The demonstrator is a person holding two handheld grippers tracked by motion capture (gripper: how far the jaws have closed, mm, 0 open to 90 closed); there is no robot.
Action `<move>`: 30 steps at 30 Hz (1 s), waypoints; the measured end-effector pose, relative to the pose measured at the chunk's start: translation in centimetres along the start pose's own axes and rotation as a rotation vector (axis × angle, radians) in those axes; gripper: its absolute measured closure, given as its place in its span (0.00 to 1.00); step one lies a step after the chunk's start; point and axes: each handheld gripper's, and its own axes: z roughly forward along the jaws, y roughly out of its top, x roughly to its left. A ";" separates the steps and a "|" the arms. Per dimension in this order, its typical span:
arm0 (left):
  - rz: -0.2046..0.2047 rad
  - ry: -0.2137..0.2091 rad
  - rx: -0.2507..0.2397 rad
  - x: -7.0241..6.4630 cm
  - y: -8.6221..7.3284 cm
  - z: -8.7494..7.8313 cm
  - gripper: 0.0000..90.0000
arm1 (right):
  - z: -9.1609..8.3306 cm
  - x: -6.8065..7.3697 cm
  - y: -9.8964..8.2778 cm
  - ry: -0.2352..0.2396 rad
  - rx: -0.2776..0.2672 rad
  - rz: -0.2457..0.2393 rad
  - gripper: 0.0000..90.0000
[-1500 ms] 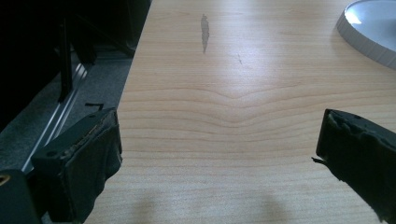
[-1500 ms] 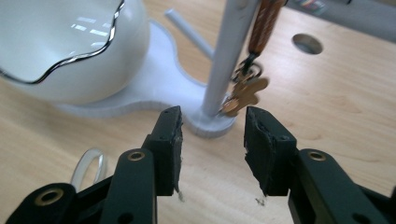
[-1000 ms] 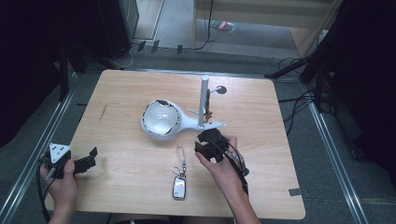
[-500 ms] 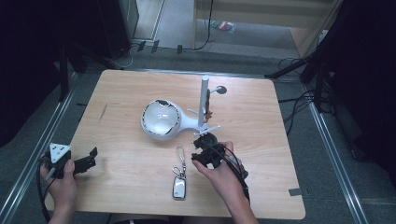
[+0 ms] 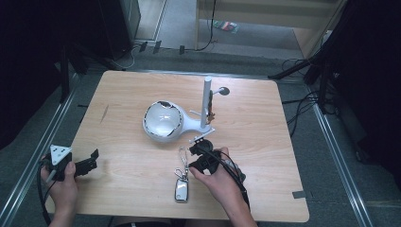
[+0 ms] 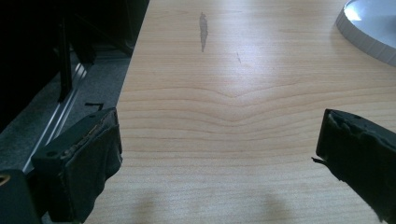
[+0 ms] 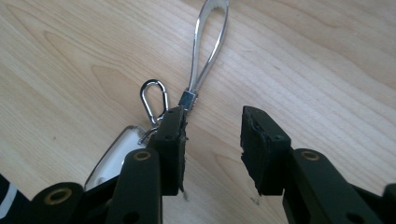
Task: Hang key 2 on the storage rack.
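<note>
Right tongs (image 5: 197,152) sit over the light wooden surface (image 5: 265,123), just at 3 o'clock of the silver car key fob with metal strap loop and carabiner clip (image 5: 181,182). In the right gripper view the tongs (image 7: 212,126) are partly open, jaws have just been closing; nothing but bare wood between the pads. Left jaw tip sits right by the small metal ferrule of the strap loop (image 7: 208,42); can't tell if touching. The carabiner (image 7: 154,100) and fob body (image 7: 114,156) lie at 9 o'clock of that jaw.

Fob lies flat, front-centre of the surface, at 6 o'clock of the white round-bowled stand w/ upright post (image 5: 163,122), apart from it.

Left tongs (image 5: 90,161) are near the surface's front-left edge, wide open, nothing held; in the left gripper view (image 6: 219,140) just wood between jaws.
</note>
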 end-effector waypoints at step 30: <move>0.004 -0.004 0.003 0.0 0.0 -0.1 0.00 | 3.3 0.6 1.1 0.062 0.093 0.031 0.77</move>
